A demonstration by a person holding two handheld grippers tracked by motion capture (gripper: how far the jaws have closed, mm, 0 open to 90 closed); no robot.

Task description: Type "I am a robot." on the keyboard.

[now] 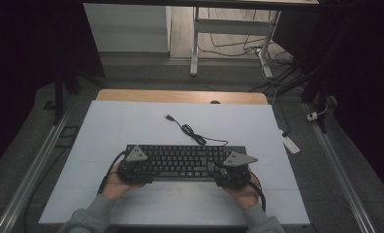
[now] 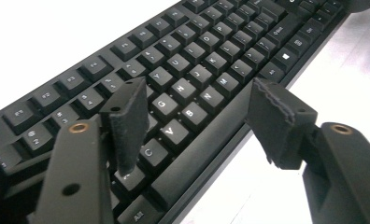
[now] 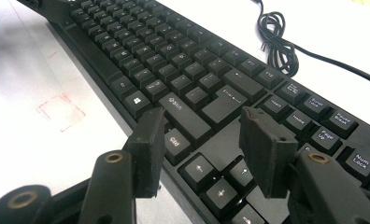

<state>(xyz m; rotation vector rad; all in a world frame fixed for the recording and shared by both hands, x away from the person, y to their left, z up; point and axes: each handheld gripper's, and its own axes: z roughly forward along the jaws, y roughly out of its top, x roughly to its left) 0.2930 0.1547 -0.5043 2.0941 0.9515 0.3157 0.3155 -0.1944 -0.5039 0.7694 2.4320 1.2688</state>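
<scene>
The black keyboard (image 1: 185,161) lies flat and square-on near the front of the white surface (image 1: 132,121), its cable (image 1: 192,132) running off the rear edge in a loose coil toward the far side. The left hand-held gripper (image 1: 134,167) sits over the keyboard's left end and the right hand-held gripper (image 1: 233,171) over its right end, each held in a hand that rests on the surface at the front edge. In the left gripper view the jaws stand apart and grip nothing: one pad (image 2: 127,123) hangs above the lower letter rows near C and V, the other off the front edge past the spacebar (image 2: 206,149). In the right gripper view the jaws are likewise spread and empty, straddling the Ctrl key (image 3: 174,141) and the arrow keys (image 3: 220,179); whether any pad touches a key cannot be told. The step in hand appears to be taking hold of the keyboard at both ends. To do it well, each gripper should seat one jaw under the front edge and one on the frame, not on keycaps, close evenly, and both ends should rise together so the cable does not snag.
</scene>
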